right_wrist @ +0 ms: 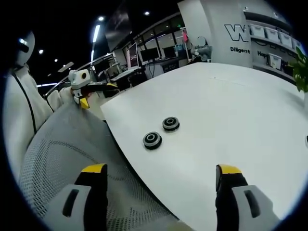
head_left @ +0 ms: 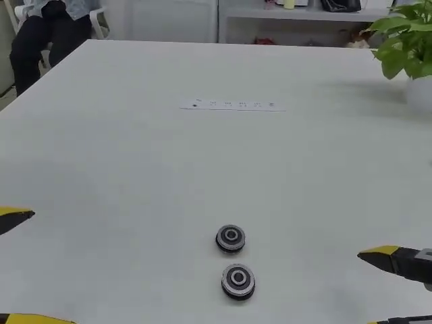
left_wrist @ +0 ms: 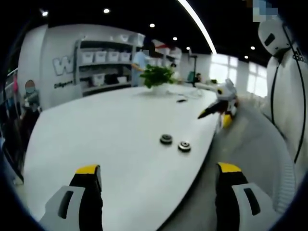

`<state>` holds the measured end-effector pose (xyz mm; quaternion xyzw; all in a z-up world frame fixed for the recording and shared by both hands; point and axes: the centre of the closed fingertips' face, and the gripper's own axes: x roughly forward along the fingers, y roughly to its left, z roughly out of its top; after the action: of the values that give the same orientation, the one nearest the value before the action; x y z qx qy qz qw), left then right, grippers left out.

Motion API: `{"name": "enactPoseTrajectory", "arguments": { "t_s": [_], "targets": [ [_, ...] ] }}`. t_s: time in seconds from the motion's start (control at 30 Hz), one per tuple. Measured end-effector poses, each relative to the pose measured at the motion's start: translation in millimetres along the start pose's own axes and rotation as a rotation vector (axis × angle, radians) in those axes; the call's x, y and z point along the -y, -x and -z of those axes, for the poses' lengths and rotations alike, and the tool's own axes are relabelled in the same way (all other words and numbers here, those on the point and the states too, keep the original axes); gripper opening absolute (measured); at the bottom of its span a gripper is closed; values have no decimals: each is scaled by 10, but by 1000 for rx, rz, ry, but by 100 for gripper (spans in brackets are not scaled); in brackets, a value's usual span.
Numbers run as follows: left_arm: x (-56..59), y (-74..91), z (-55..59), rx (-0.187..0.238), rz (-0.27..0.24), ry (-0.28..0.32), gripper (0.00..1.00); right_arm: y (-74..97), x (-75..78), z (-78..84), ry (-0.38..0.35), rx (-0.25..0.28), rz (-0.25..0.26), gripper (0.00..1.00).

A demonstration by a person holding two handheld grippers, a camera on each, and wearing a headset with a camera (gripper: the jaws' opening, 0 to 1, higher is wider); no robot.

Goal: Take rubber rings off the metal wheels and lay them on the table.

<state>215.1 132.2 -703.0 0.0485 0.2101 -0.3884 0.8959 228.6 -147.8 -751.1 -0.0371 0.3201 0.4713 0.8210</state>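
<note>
- While I hold my two grippers low at the near edge of the white table [head_left: 135, 155], two small metal wheels sit on it between them, near the edge and a little right of centre.
- The far wheel [head_left: 230, 238] and the near wheel [head_left: 238, 281] lie flat, just beside each other but apart.
- Each wheel has a dark band round its silver hub; these look like the rubber rings, in place on both wheels.
- My left gripper [head_left: 40, 268] comes in at the near left corner. Its yellow-tipped jaws stand wide apart with nothing between them.
- My right gripper [head_left: 368, 289] comes in at the near right corner, jaws likewise spread wide and empty.
- Both grippers are well apart from the wheels.
- In the left gripper view, my own jaws frame the table edge, with both wheels beyond them and the right gripper farther off.
- In the right gripper view, the two wheels lie close to the table's edge, above a mesh chair back [right_wrist: 62, 154].
- Farther off, a strip of sockets [head_left: 233, 104] is set in the tabletop.
- A leafy green plant [head_left: 405, 37] stands at the far right.
</note>
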Motion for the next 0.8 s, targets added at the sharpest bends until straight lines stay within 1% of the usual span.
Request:
{"name": "enactPoseTrajectory", "arguments": {
  "t_s": [0.2,0.53,0.67,0.8],
  "targets": [
    [-3,-2,-48,12,-3,-7,99,-20,14,-38,8,8,-6,89],
    [22,-39,-113,14,7,-29,98,-42,33,-52,15,10,-16,87],
    [38,-65,-161,18,18,-40,98,-45,44,-65,19,13,-19,86],
    [78,-102,-194,13,41,-56,98,-44,50,-78,23,15,-21,86]
  ]
}}
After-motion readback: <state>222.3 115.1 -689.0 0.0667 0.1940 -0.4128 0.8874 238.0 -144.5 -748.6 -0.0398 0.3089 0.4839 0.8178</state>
